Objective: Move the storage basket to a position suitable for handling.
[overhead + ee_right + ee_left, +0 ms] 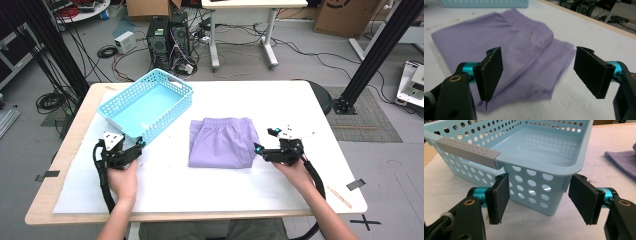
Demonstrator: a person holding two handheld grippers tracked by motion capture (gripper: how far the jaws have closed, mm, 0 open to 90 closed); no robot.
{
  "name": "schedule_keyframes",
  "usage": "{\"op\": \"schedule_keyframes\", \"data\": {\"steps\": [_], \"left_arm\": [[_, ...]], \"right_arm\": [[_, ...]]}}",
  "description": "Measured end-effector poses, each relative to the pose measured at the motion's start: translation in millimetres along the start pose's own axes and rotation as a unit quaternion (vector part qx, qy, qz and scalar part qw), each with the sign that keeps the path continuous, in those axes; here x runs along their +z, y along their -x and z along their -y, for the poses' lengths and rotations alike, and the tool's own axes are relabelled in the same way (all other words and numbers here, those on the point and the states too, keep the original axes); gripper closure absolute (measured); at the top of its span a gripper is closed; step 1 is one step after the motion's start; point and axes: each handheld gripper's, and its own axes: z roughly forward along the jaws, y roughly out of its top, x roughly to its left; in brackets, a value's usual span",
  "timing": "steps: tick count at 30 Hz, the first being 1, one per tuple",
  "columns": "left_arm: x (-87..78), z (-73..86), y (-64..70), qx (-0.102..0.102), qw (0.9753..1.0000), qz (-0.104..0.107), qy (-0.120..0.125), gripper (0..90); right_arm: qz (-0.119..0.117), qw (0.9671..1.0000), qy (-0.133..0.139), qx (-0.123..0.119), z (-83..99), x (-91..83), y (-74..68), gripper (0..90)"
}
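A folded lilac fabric garment with a gathered elastic waistband (223,142) is lying flat near the middle of the white-covered table (280,100), a little toward the person's edge. It is sitting outside the light blue perforated plastic basket (176,107), which is standing empty toward the table's far left corner, just beside the garment's left side.

The right gripper (263,150) is hovering at the garment's right edge, its jaws spread wide and holding nothing; in the right gripper view the cloth (506,50) is lying just ahead between the open jaws. The left gripper (138,148) is waiting at the basket's near corner, jaws also spread, straddling that corner (534,187) without visibly touching it.

Judging from this, the folding is looking finished, while picking up the garment and placing it in the basket are both remaining.
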Motion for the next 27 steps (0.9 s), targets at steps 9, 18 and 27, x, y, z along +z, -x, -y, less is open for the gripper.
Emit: {"op": "schedule_keyframes", "data": {"steps": [9, 18, 27], "left_arm": [[1.8, -5.0, 2.3, 0.019, 0.9998, 0.006, 0.005, 31.3], [8.3, -2.8, -0.6, 0.010, 0.9998, 0.012, -0.012, 31.3], [10.6, -1.9, -1.7, 0.018, 0.9995, 0.015, -0.021, 30.0]], "right_arm": [[-0.031, 0.9994, 0.014, -0.001, -61.1, 58.8, 1.9, 26.8], [-0.058, 0.9981, 0.004, -0.019, -107.9, 124.3, 4.4, 34.3], [-0.079, 0.9966, -0.023, -0.008, -127.5, 187.1, 11.6, 37.3]]}}
